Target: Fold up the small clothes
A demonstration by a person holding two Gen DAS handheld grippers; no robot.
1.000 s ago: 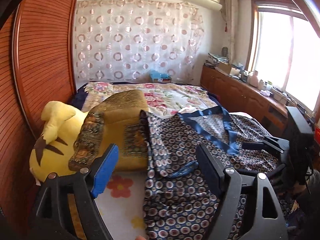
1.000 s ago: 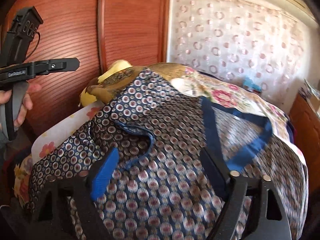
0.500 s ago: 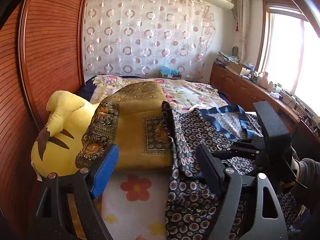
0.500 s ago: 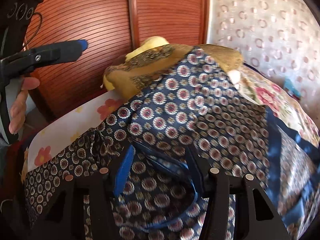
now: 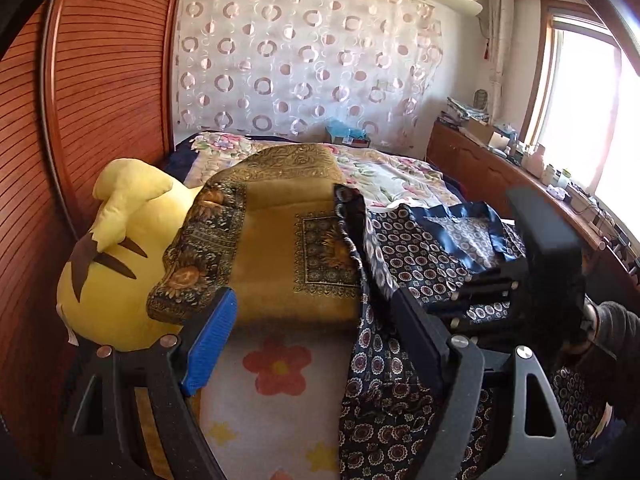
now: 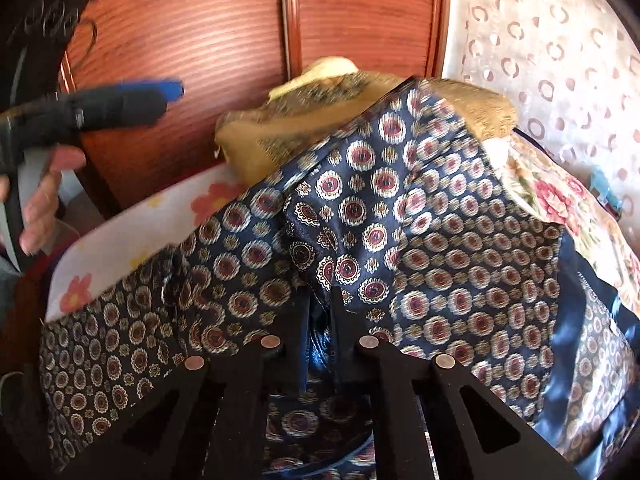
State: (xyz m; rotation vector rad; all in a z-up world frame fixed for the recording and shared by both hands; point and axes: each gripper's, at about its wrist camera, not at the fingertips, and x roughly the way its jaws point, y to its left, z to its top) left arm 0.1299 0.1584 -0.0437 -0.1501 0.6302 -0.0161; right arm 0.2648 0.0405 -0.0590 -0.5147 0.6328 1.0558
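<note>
A dark navy garment (image 5: pixel 420 256) printed with small medallions and trimmed in blue satin lies spread on the bed. In the right wrist view, my right gripper (image 6: pixel 320 300) is closing its jaws on a raised fold of this garment (image 6: pixel 440 240), and the cloth is pinched between the pads. The left wrist view shows that gripper (image 5: pixel 456 300) from the side, low over the cloth at the right. My left gripper (image 5: pixel 314 308) hangs open above the garment's left edge and the flowered sheet, holding nothing. It also shows blurred at the left (image 6: pixel 120 100), gripped by a hand (image 6: pixel 40 208).
A yellow plush toy (image 5: pixel 116 280) and a folded golden blanket (image 5: pixel 280 248) lie just beyond the garment, by the wooden wardrobe (image 5: pixel 100 100). A white flowered sheet (image 5: pixel 276 364) covers the near bed. A low wooden cabinet (image 5: pixel 500 172) with clutter runs under the window.
My right gripper has moved left across the garment and its jaws have come together on a fold. The garment's left edge has bunched up. My left gripper stays open and has shifted slightly.
</note>
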